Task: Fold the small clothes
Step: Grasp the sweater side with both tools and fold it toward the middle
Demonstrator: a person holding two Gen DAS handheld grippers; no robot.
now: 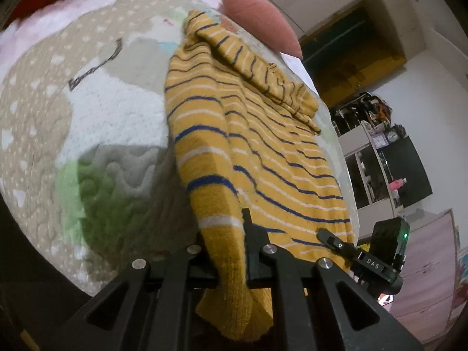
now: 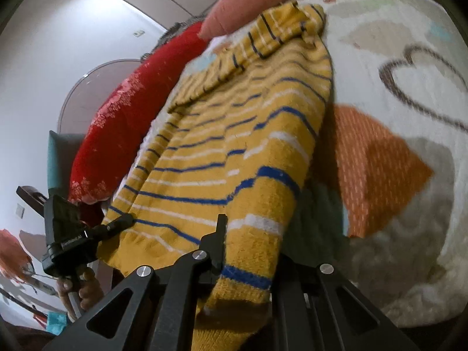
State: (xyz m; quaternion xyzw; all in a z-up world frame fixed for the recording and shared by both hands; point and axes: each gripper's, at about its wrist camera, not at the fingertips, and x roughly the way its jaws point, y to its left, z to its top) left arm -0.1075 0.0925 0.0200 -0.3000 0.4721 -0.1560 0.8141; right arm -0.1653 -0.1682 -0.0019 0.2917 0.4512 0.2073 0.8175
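Both tongs pinch the near hem of the yellow striped sweater (image 1: 257,152). The left gripper (image 1: 234,251) holds one hem corner, the right gripper (image 2: 245,251) the other, cloth bunched between pressed fingers. For a clean fold, judged from this layout: carry both corners forward level and together, keeping the hem taut, and lay it square on the far part. Both grippers point downward along the garment. The sweater lies on the patterned quilt (image 1: 96,111); beyond it sits a pink cushion (image 1: 260,17).
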